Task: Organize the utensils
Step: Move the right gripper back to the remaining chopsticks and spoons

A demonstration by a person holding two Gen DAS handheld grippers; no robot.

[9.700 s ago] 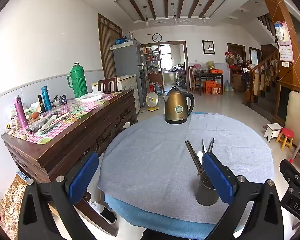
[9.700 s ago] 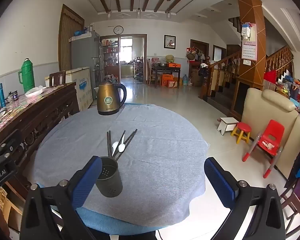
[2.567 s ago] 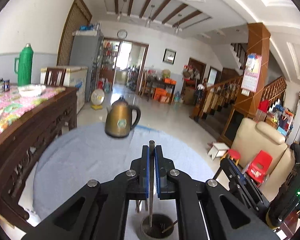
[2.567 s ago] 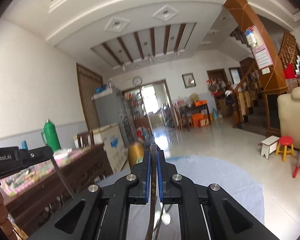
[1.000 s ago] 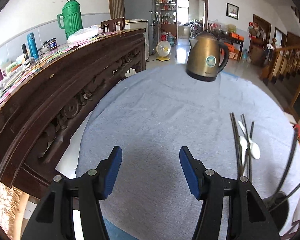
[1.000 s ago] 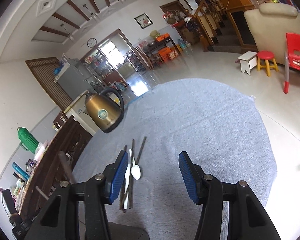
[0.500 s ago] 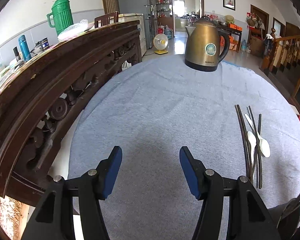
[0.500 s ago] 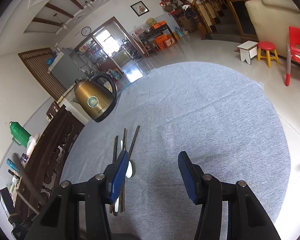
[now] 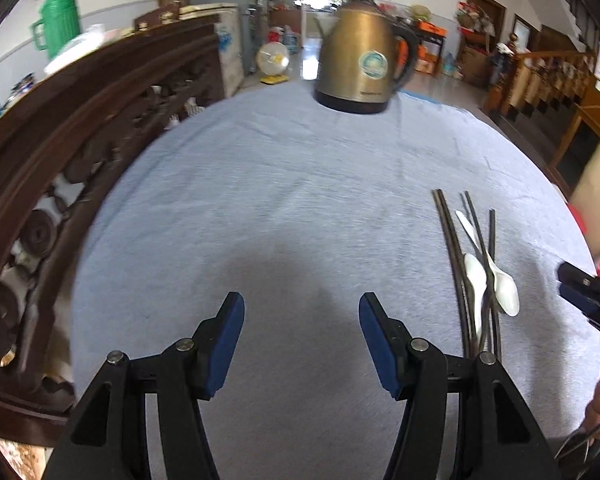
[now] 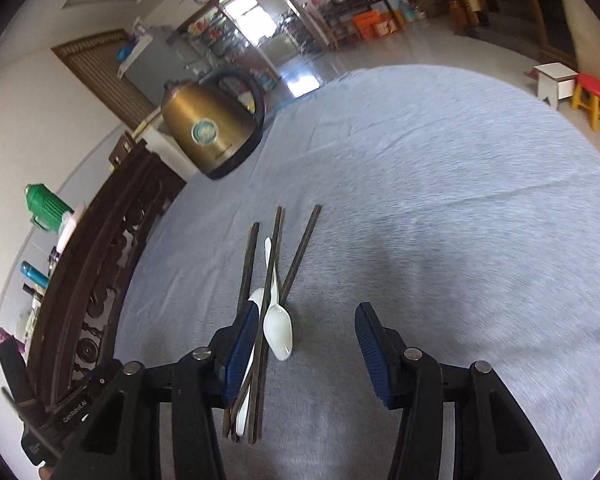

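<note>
Several dark chopsticks [image 10: 300, 252] and two white spoons [image 10: 278, 332] lie in a loose pile on the grey tablecloth [image 10: 440, 200]. My right gripper [image 10: 306, 352] hangs open just above the pile's near end. One spoon bowl lies between its fingers, and the chopsticks run under the left finger [image 10: 240, 352]. My left gripper [image 9: 302, 344] is open over bare cloth, with the chopsticks [image 9: 452, 260] and spoons [image 9: 476, 276] to its right. The right gripper [image 9: 588, 300] shows at that view's right edge. The rim of a dark utensil holder [image 9: 576, 446] peeks in at the bottom right corner.
A brass-coloured kettle [image 9: 364, 68] stands at the table's far edge. A dark carved wooden sideboard [image 9: 60, 152] runs close along the table's left side, with a green flask [image 9: 56, 26] on it. Small stools [image 10: 592, 96] stand on the floor beyond the right edge.
Both grippers have dropped and moved forward over the table. The right one now sits over the near end of the pile. The holder has slid to the corner of the left view.
</note>
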